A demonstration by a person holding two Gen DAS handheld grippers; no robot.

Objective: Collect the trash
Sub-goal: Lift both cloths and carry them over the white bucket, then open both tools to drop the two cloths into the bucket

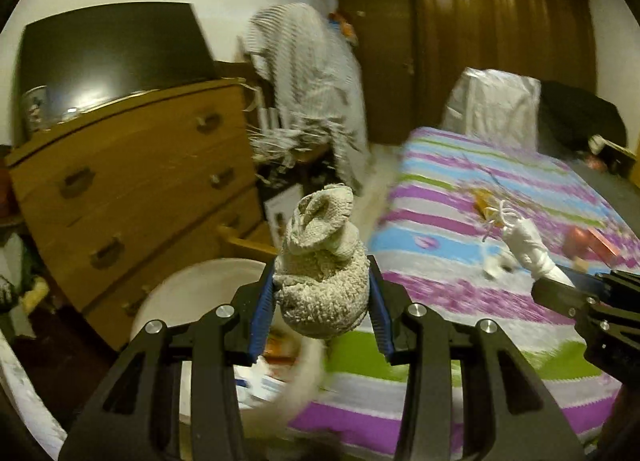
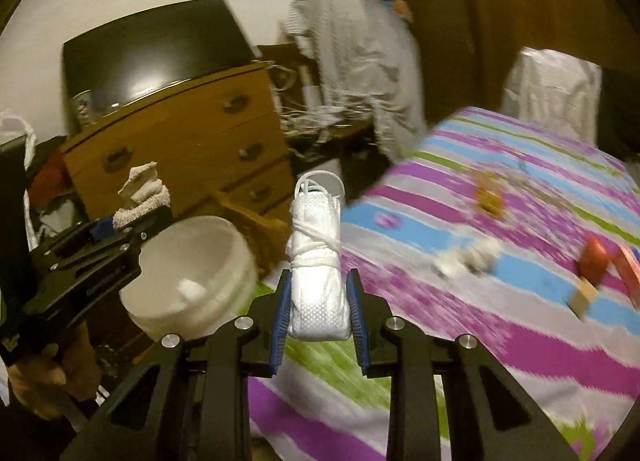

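While both grippers carry loads, the white bucket (image 1: 192,293) lies lower left of centre in both views, just under the left gripper (image 1: 322,293), so the left hand is nearer. That gripper clamps a balled grey sock (image 1: 324,273), nubbly terry, standing upward. The right gripper (image 2: 318,301) pinches a white cloth bundle (image 2: 316,261), mesh-textured, cord-wrapped, long axis upright. More scraps sit on the striped bedspread (image 2: 520,321) at right.
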